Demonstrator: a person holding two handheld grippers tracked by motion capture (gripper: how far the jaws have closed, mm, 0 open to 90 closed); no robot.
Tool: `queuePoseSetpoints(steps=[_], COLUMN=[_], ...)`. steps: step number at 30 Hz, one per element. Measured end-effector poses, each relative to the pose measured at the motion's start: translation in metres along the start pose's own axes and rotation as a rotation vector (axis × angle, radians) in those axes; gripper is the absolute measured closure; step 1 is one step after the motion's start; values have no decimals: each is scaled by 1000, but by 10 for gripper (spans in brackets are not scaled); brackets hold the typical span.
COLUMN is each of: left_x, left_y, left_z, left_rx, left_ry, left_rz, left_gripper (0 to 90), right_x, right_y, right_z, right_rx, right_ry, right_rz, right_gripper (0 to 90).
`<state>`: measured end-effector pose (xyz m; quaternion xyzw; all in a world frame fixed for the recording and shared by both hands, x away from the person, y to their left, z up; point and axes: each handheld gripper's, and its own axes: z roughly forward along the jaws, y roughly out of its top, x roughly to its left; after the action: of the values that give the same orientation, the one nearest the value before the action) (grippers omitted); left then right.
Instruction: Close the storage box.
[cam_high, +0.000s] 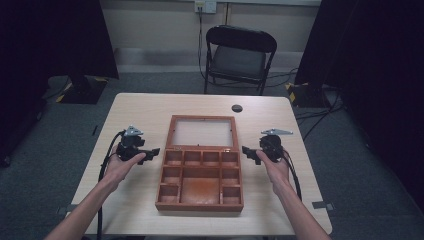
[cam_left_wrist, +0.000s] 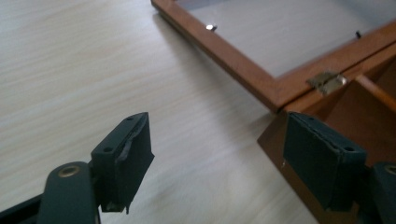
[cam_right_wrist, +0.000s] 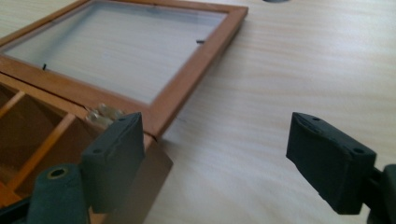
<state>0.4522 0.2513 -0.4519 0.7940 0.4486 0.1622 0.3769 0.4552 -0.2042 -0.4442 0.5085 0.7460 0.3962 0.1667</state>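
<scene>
Left tongs (cam_high: 152, 151) gaped empty beside the open brown wooden compartment box (cam_high: 200, 184), mid-counter (cam_high: 135, 107), glazed lid (cam_high: 202, 132) flat behind. Right tongs (cam_high: 248, 151) likewise spread, empty. Probably best closing both evenly on the lid's side rails.

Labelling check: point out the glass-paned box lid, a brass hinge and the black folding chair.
glass-paned wooden box lid (cam_high: 203, 132), high view, middle of the pane.
small brass hinge (cam_left_wrist: 327, 81), left gripper view, on the hinge leaves.
black folding chair (cam_high: 239, 60), high view, seat.
</scene>
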Motion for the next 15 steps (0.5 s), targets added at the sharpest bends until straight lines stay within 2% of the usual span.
queuePoseSetpoints(steps=[4, 8, 10, 12, 15], left_x=[1, 1, 0, -1, -3], left_y=[10, 29, 31, 35, 37], left_z=[5, 13, 16, 26, 34], left_rx=[-4, -11, -18, -23, -27], left_ry=[6, 3, -10, -36, -67], left_rz=[0, 16, 2, -12, -40], left_gripper=[233, 225, 225, 219, 215], right_x=[4, 15, 16, 19, 21], right_y=[13, 32, 35, 38, 36], right_z=[7, 18, 21, 32, 45], right_rx=[-12, -43, -39, -30, -12], right_ry=[17, 8, 21, 40, 63], right_rz=[-11, -64, -67, -79, -60], right_gripper=[184, 195, 194, 191, 194])
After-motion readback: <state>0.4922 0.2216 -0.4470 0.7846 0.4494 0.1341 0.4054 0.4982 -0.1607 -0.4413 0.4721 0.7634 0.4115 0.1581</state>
